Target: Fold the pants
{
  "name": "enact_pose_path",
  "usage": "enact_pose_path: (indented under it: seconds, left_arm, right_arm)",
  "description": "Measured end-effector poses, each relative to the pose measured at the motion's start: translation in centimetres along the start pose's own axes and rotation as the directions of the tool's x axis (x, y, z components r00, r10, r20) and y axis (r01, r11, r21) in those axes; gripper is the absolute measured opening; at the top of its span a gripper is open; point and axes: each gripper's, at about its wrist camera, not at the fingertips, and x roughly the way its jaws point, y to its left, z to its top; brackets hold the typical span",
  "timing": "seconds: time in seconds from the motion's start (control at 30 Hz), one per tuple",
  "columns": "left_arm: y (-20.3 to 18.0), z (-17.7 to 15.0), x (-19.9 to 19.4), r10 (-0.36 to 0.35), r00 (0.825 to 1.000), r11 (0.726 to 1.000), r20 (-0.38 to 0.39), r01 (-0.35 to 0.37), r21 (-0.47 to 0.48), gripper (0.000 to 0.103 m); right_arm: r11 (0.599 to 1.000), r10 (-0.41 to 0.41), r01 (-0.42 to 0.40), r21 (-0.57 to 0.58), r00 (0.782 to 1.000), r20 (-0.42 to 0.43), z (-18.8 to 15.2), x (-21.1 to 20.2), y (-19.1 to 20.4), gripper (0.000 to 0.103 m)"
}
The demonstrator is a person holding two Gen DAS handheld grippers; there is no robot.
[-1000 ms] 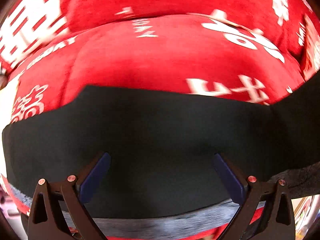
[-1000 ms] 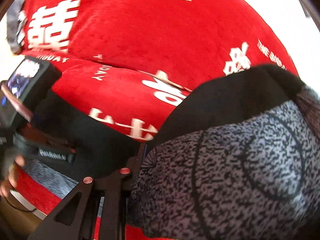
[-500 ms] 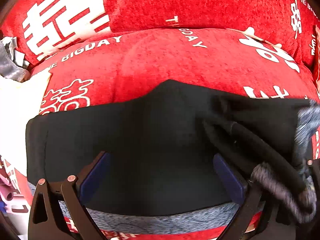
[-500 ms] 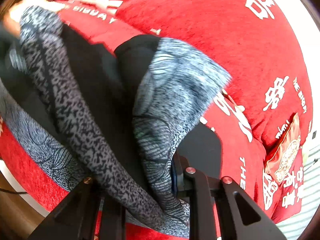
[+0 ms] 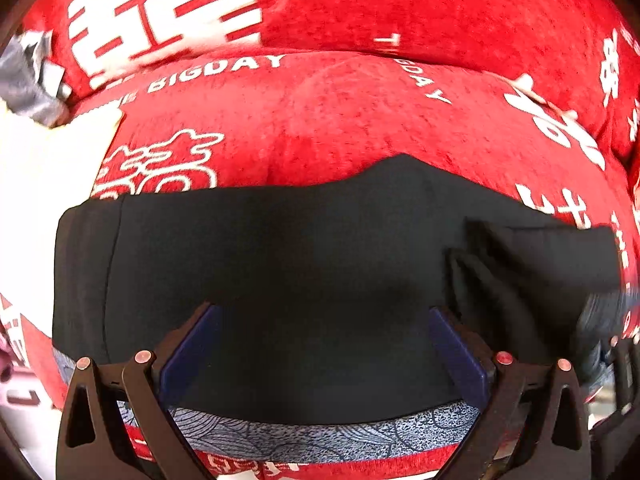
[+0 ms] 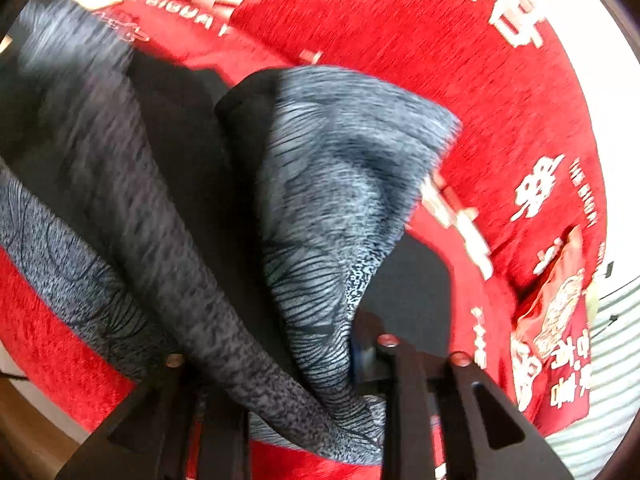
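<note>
The pants (image 5: 280, 264) are black with grey patterned trim and lie across a red sofa seat (image 5: 320, 120). My left gripper (image 5: 324, 344) is open, its blue pads (image 5: 188, 352) spread just above the black cloth, holding nothing. In the right wrist view my right gripper (image 6: 280, 364) is shut on a bunched grey patterned part of the pants (image 6: 332, 208), lifted off the seat. The cloth hides most of the right gripper's fingers. The folded-over leg shows at the right of the left wrist view (image 5: 540, 264).
The sofa cover (image 6: 420, 40) is red with white characters. A red printed packet (image 6: 556, 320) lies at the sofa's right end. Grey and white items (image 5: 28, 80) sit at the far left. A striped surface (image 6: 616, 360) lies beyond the sofa.
My right gripper has carried the pants' end over toward the left across the seat, folding it onto the rest. The left gripper has drawn back a little, still open.
</note>
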Motion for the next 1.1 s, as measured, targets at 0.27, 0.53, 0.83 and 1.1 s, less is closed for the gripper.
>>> enact_pose_path:
  seconds: [0.27,0.53,0.83,1.1]
  left_arm:
    - [-0.5,0.8,-0.8,-0.044,0.999,0.999,-0.006,0.044,0.006,0.103]
    - [-3.1,-1.0,0.1,-0.073,0.995,0.994,-0.061,0.078,0.079,0.103]
    - [-2.9,-3.7,1.0,-0.147,0.979,0.988,-0.143,0.152,0.030,0.103]
    - [-3.8,-4.6,1.1,-0.144,0.978,0.987,-0.154,0.153,0.053,0.103]
  right_arm:
    - [0.983,0.181,-0.181,0.026,0.983,-0.036,-0.2,-4.1,-0.1,0.083]
    - [0.841,0.400,-0.371,0.395,0.916,0.009,-2.6,-4.9,-9.9,0.083]
    - [0.837,0.389,-0.316,0.447,0.918,-0.080,-2.7,0.1,-9.9,0.080]
    - [0.788,0.474,-0.381,0.484,0.877,-0.081,-3.0,1.4,-9.9,0.081]
